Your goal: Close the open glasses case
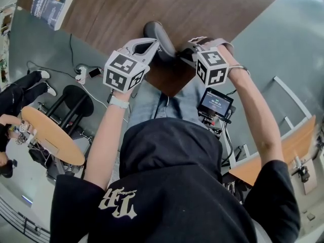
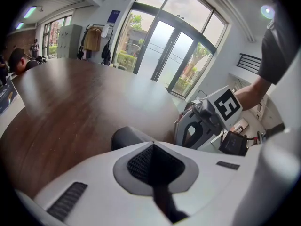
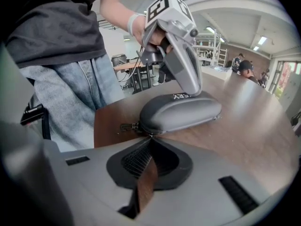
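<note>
The dark grey glasses case (image 3: 181,111) lies with its lid down on the brown table (image 3: 263,126), close to the near edge, and its zipper pull (image 3: 127,126) hangs off the end nearest me. My left gripper (image 3: 186,92) is shut and its tips press down on top of the case (image 1: 161,38). In the left gripper view the case (image 2: 126,138) shows just past the joined tips. My right gripper (image 3: 151,136) is shut too, with its tips against the case's zipper end, beside the pull. In the head view both grippers flank the case, the left gripper (image 1: 148,47) and the right gripper (image 1: 186,52).
A booklet (image 1: 50,5) lies at the table's far left corner. Beside my legs there is a small screen device (image 1: 215,102). On the floor to the left stand a round wooden stool (image 1: 50,135), a black stool (image 1: 76,97) and a power strip (image 1: 83,75). People sit at the table's far end (image 3: 244,67).
</note>
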A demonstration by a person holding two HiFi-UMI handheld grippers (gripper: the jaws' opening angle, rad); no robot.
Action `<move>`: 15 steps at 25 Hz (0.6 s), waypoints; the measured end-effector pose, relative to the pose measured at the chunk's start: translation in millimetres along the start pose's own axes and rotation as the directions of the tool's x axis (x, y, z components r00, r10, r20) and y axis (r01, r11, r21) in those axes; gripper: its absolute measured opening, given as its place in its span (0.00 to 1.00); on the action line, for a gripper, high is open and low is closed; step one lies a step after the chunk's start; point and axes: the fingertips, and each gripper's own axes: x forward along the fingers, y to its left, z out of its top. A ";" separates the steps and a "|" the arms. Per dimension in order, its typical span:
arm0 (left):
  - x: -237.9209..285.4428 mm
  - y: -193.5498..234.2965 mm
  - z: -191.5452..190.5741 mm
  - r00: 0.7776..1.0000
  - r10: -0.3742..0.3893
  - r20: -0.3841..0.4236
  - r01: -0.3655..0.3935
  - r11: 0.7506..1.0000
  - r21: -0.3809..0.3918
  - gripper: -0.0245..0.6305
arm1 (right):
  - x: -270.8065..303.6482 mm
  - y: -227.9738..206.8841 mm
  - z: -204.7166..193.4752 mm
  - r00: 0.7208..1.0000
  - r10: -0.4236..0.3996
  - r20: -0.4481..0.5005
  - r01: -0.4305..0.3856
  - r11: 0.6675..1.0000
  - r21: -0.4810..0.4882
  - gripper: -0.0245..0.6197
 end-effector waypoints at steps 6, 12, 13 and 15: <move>-0.3 -6.5 0.6 0.999 0.041 -0.031 -0.040 0.999 0.024 0.05 | -5.9 5.9 -0.2 0.998 -0.055 -0.029 0.057 0.996 0.065 0.02; -6.2 1.9 -5.0 0.998 0.052 -0.023 -0.051 0.998 0.041 0.05 | -1.2 5.6 9.6 0.991 -0.117 -0.066 0.124 0.984 0.130 0.01; -5.3 2.4 -4.8 0.998 0.054 -0.021 -0.053 0.998 0.045 0.05 | -1.1 6.1 9.3 0.990 -0.125 -0.072 0.134 0.981 0.139 0.01; -2.0 3.2 -4.0 0.998 0.057 -0.017 -0.056 0.997 0.048 0.05 | -0.6 7.5 7.5 0.986 -0.141 -0.085 0.153 0.976 0.156 0.01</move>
